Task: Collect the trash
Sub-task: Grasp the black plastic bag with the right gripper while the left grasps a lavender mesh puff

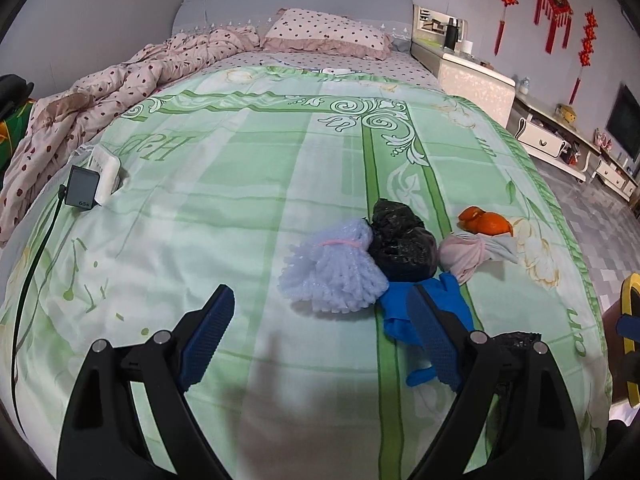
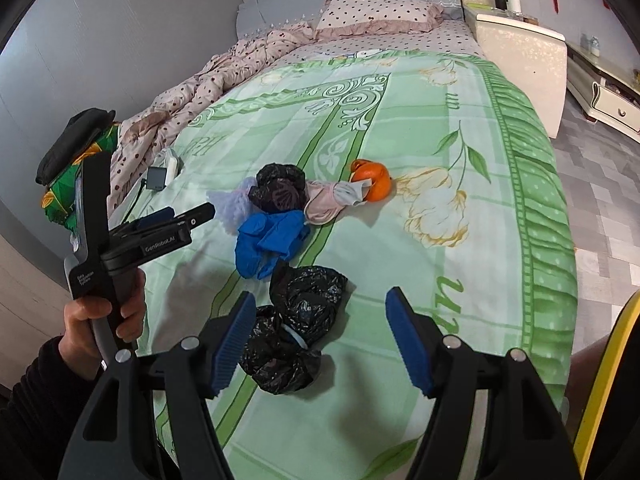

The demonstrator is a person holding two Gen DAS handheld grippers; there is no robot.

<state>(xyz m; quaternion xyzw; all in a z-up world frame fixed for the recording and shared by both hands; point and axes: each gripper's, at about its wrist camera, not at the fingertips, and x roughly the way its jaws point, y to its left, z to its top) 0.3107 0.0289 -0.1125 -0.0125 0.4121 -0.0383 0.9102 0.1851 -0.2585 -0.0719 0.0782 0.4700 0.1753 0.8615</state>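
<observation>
Trash lies on the green bedspread (image 1: 248, 168): white foam netting (image 1: 332, 272), a tied black bag (image 1: 402, 246), a pink and grey cloth ball (image 1: 466, 256), orange peel (image 1: 486, 220) and a blue glove (image 1: 404, 312). My left gripper (image 1: 320, 332) is open and empty, just short of the netting and glove. In the right wrist view a crumpled black bag (image 2: 294, 328) lies between my open right gripper's (image 2: 320, 340) fingers. The blue glove (image 2: 270, 242), peel (image 2: 372, 182) and left gripper (image 2: 188, 216) show beyond.
A black charger (image 1: 82, 188) with a cable and a white box (image 1: 105, 170) lie at the left. A pink quilt (image 1: 120, 92) and pillow (image 1: 328, 32) lie at the bed's head. White cabinets (image 1: 476, 80) stand right, a yellow-edged object (image 2: 608, 380) at the near right.
</observation>
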